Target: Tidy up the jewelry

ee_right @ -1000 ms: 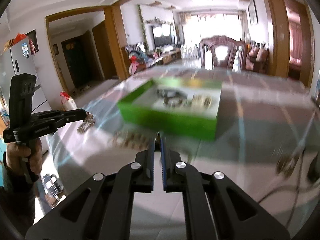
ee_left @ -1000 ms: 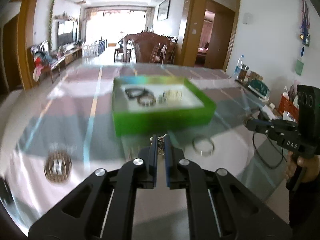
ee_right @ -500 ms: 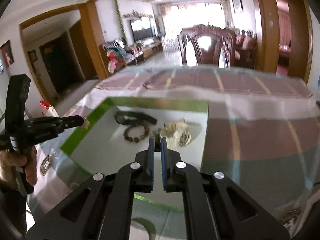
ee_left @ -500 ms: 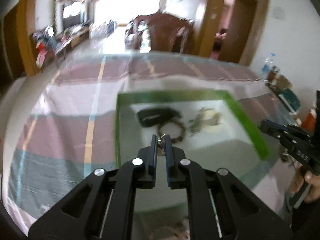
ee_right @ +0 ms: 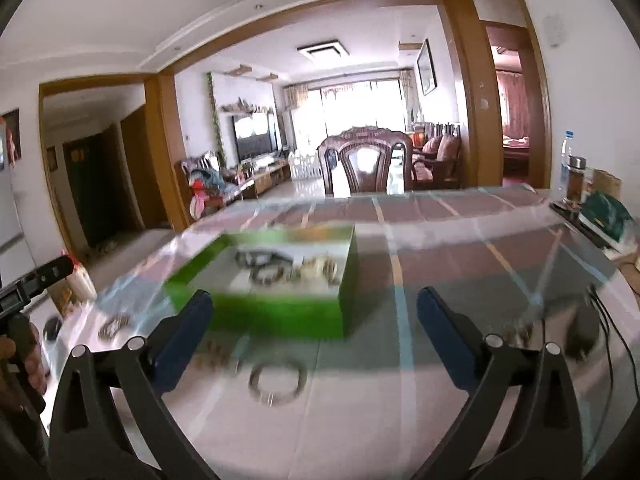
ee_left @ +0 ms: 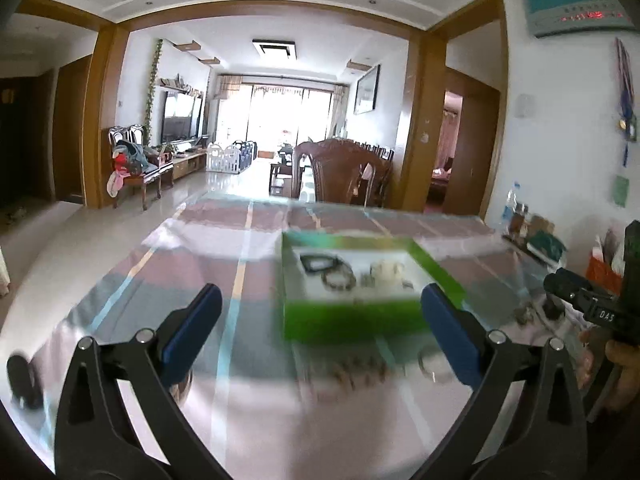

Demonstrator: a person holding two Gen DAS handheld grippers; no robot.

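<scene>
Left tool [ee_left: 320,316] and right tool [ee_right: 314,316] both spread wide, nothing between the fingers. Green box [ee_right: 276,312] sits mid-worktop [ee_right: 460,264], holding blurred jewelry. Silver bangle [ee_right: 276,380] lies on the worktop just near of the box.

— Where does the box [ee_left: 352,316] sit?
— On the surface [ee_left: 248,416], right of middle in the left wrist view, with several pieces of jewelry [ee_left: 340,278] inside it.
— And nearer than the box?
— A ring-shaped bangle [ee_right: 277,380] lies on the surface just before it, with a blurred beaded piece [ee_right: 212,354] to its left.
— Behind?
— A chair [ee_right: 366,164] stands at the far edge.
</scene>
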